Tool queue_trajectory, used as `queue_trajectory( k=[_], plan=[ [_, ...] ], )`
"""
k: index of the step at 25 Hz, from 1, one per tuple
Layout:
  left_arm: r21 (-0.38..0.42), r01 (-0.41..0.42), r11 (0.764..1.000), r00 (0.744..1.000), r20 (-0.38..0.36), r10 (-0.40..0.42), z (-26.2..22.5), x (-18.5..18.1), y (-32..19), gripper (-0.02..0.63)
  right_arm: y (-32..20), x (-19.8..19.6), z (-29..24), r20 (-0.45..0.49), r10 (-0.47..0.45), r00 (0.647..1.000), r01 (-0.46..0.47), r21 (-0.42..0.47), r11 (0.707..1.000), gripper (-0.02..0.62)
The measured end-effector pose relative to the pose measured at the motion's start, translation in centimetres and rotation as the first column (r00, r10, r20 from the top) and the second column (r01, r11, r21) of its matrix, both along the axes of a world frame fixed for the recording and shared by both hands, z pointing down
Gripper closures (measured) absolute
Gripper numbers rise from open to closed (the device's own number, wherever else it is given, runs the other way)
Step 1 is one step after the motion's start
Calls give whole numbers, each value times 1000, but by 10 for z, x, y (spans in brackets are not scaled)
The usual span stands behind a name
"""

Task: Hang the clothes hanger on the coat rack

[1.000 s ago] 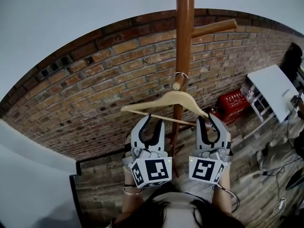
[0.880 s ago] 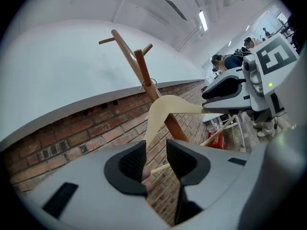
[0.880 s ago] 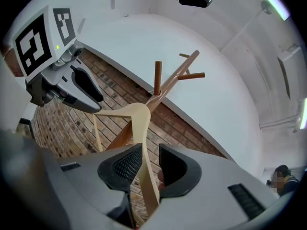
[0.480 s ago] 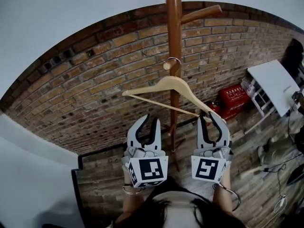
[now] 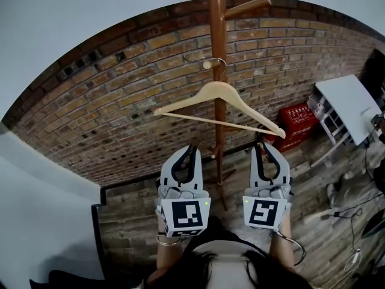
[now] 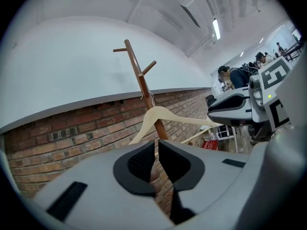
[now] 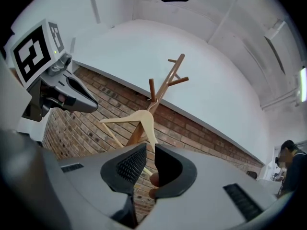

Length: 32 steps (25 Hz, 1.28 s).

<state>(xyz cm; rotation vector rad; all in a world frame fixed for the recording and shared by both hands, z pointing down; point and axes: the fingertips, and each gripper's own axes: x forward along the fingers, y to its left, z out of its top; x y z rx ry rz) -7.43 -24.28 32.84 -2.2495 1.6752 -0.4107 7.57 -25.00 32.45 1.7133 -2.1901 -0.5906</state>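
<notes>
One hanger (image 5: 218,90) on one coat rack (image 5: 216,29); left tongs (image 5: 192,149), just closing, and right tongs (image 5: 265,147) barely ajar, empty; ceiling lights (image 6: 216,28) only in gripper views.

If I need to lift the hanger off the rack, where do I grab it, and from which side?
Take the right arm of the hanger near its low end, coming up from below on your side with the right tool. It hangs by its hook on a peg, tilted, with that end lowest and nearest the tool; the arm is thicker than the thin bar.
</notes>
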Motion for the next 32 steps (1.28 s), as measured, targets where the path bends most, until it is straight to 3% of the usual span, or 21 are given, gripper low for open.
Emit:
queue_trajectory(
  k=[6,18,32],
  plan=[
    [15,-13,1000,1000,-9,13,-13,13,21,588,17,6,2,77,-46,996,48,-28,998,538],
    [-6,-12,1000,990,-138,11,-7,35,69,595,57,21,12,225,-125,966,145,-74,987,551],
    [11,-21,1000,995,-99,22,-13,52,103,595,87,30,11,321,-134,938,167,-80,983,560]
  ],
)
